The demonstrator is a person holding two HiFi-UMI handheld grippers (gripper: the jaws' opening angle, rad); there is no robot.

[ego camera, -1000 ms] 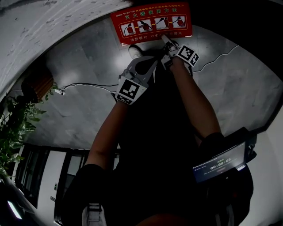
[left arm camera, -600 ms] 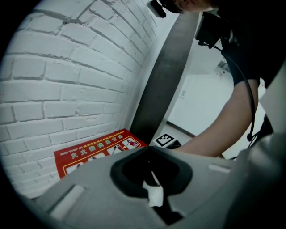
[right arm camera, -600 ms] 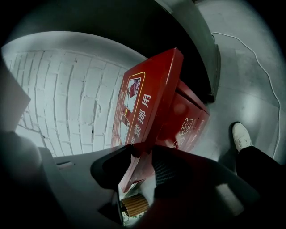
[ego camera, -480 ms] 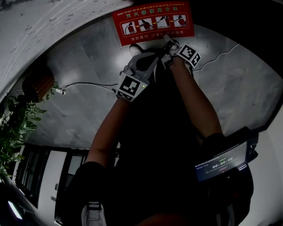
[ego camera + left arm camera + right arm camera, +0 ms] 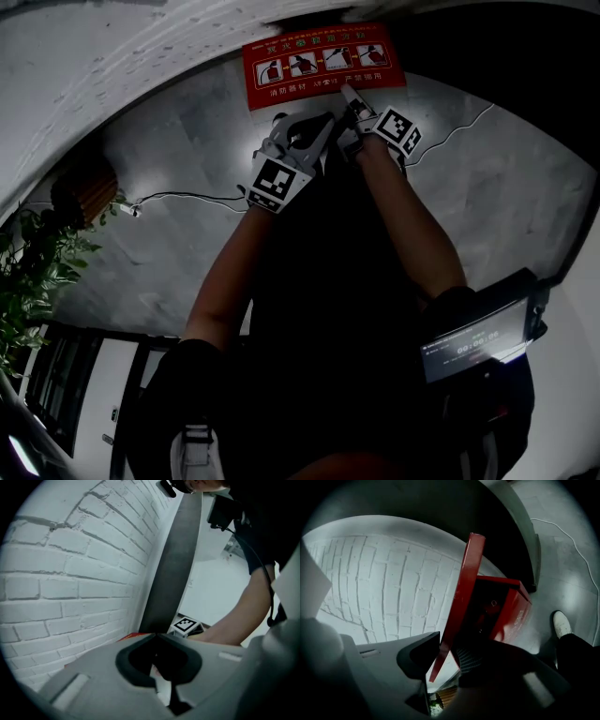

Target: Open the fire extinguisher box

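Observation:
The fire extinguisher box's red lid (image 5: 323, 64), printed with instruction pictures, lies at the top of the head view against a white brick wall. My right gripper (image 5: 349, 92) is at the lid's near edge. In the right gripper view the lid (image 5: 461, 597) stands raised off the red box body (image 5: 511, 606), and its edge sits between the closing jaws of my right gripper (image 5: 440, 658), touching both. My left gripper (image 5: 302, 127) hovers just left of it, below the lid. The left gripper (image 5: 157, 635) has its tips together and holds nothing.
A white cable (image 5: 187, 197) runs across the grey stone floor, and a second one (image 5: 576, 545) passes right of the box. A potted plant (image 5: 37, 272) stands at the left. The person's white shoe (image 5: 561, 623) is beside the box. A small timer screen (image 5: 473, 342) hangs at the person's right.
Both grippers and the red lid sit a little higher in the head view. The left gripper has moved up closer to the lid's near edge.

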